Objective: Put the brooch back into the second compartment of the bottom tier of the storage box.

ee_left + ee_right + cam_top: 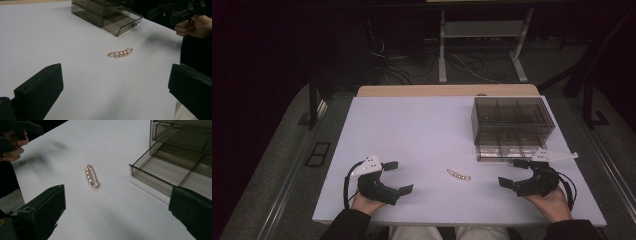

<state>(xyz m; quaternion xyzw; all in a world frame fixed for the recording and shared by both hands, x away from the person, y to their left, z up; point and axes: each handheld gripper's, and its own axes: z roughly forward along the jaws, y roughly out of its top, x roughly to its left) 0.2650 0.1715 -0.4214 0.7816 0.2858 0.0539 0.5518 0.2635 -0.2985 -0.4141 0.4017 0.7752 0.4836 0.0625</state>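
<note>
Between my two claws, left claw [398, 176] and right claw [513, 173] both wide open and empty, a pearl brooch [458, 175] lies flat on the worktop [412, 130]. Looks tiny, light, slippery; I'd pinch across its middle.

A lab or test room: a bare white table [422, 130] stands on grey carpet, with loose cables [412, 67] and a metal desk frame [482, 45] at twelve o'clock in darkness.
</note>
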